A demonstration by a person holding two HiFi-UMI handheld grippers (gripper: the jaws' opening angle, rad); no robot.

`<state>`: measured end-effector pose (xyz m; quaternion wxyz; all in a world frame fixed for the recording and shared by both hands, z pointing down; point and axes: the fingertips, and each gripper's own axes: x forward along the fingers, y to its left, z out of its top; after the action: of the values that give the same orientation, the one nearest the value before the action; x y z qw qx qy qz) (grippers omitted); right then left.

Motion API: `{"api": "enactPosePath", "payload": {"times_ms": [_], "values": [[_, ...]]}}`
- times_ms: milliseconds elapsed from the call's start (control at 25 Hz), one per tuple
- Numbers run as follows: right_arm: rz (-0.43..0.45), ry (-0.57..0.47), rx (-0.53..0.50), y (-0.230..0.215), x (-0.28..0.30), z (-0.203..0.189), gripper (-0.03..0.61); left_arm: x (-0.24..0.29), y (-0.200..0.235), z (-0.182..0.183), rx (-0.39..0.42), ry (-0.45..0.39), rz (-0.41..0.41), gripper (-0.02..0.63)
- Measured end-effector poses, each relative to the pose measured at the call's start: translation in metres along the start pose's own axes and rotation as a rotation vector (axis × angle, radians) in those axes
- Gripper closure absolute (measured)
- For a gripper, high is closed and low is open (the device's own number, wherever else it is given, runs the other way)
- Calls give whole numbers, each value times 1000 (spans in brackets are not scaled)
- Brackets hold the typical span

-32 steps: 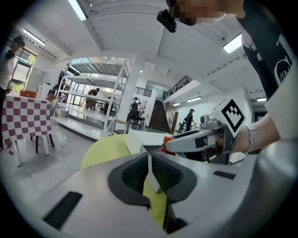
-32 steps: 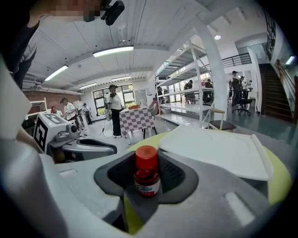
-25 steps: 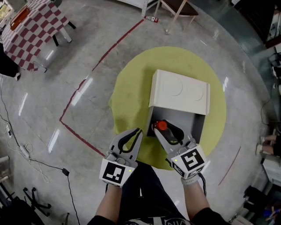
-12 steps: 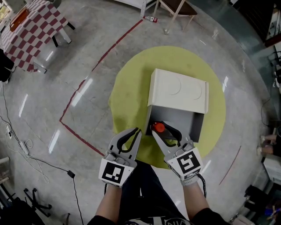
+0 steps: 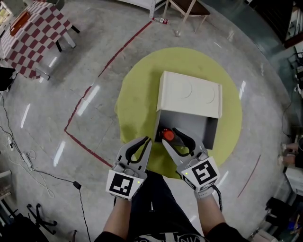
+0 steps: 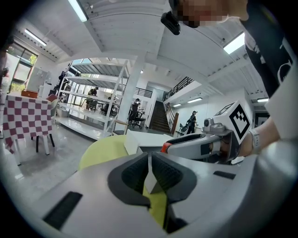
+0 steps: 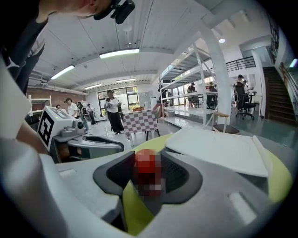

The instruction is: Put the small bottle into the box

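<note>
A white box (image 5: pixel 189 94) stands on a round yellow mat (image 5: pixel 135 101), its lid flipped back and its grey inside (image 5: pixel 201 127) facing me. The small bottle (image 5: pixel 167 134), red-capped with a greenish body, sits at the near left of that opening. It stands between the fingers of my right gripper (image 5: pixel 171 138), whose jaws are opening; a thin gap shows beside the cap (image 7: pixel 145 160). My left gripper (image 5: pixel 147 140) hovers left of the box over the mat's edge, shut and empty, its pads (image 6: pixel 149 174) meeting.
A red-and-white checkered table (image 5: pixel 33 33) stands at the far left. A wooden stool (image 5: pixel 187 12) is beyond the mat. A red tape line (image 5: pixel 109 66) runs across the floor, and cables (image 5: pixel 28 165) lie at the left.
My right gripper has carried the bottle a little left and forward, deeper into the box's opening. The left gripper has stayed put.
</note>
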<state>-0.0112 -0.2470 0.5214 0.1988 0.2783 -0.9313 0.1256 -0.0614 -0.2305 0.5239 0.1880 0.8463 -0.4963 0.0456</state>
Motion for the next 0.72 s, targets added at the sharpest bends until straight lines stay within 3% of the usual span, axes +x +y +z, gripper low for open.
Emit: {"api": "enactPosePath", "payload": {"times_ms": [400,720], "values": [[19,-72,94,-2,-18,7,419,2,-5,2,20,5,-1,584],[-29,-130,121,-14,-43,16,430,4,-14,14,43,-7,-1,584]]}}
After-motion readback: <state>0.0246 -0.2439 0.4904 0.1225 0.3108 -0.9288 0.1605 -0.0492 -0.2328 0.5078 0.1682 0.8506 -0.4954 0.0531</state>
